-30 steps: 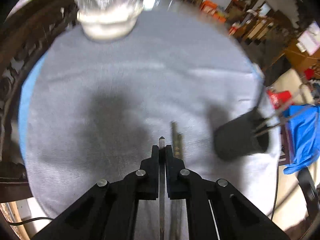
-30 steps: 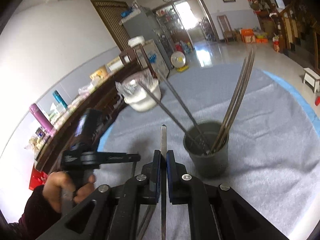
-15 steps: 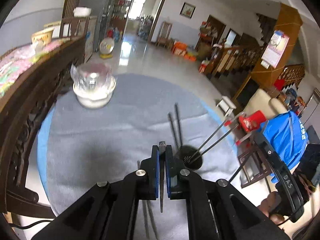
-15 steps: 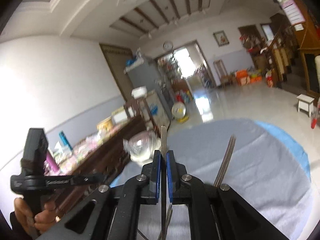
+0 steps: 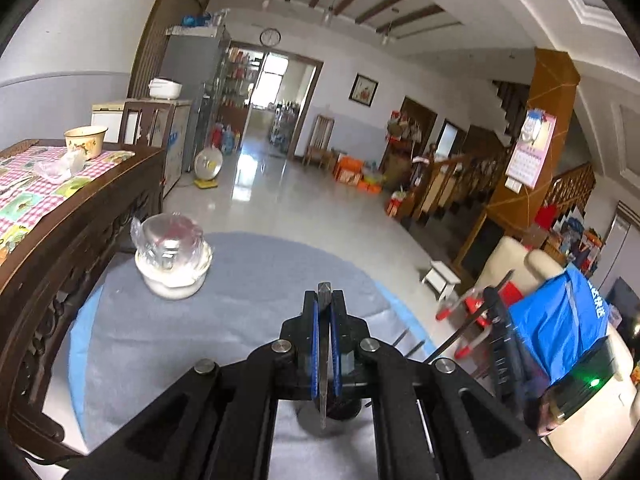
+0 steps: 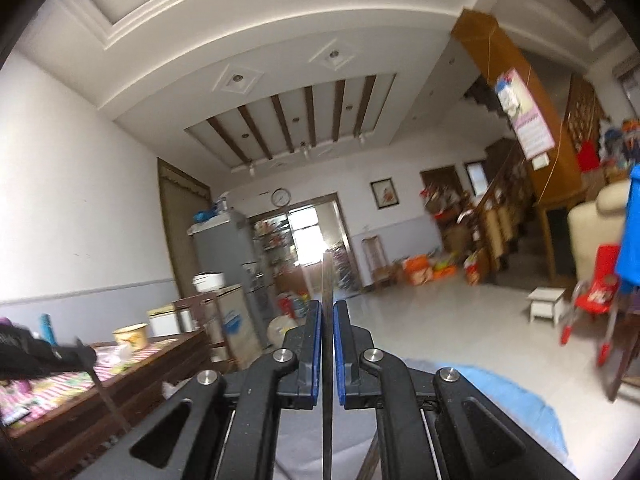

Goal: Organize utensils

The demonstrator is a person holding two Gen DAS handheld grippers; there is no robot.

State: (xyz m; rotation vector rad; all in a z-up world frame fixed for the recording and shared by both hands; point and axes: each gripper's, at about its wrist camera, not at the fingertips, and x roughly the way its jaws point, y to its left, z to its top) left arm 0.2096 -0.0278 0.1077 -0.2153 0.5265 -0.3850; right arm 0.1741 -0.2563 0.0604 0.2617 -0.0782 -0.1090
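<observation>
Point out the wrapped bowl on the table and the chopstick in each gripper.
wrapped bowl [image 5: 173, 258], left wrist view, plastic-covered top.
left chopstick [image 5: 323, 300], left wrist view, tip.
right chopstick [image 6: 327, 280], right wrist view, upper shaft.

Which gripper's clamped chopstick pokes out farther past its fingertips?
The right chopstick, in the right gripper; the left chopstick barely clears the left gripper.

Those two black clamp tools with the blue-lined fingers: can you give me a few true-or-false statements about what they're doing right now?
1. The left gripper is clamped on a thin metal utensil. True.
2. The right gripper is wide open and holds nothing. False: it is shut on a thin metal strip.
3. A plastic-wrapped white bowl sits on the grey cloth. True.
4. The bowl is between the left gripper's fingers. False: it sits apart, further off to the left.
</observation>
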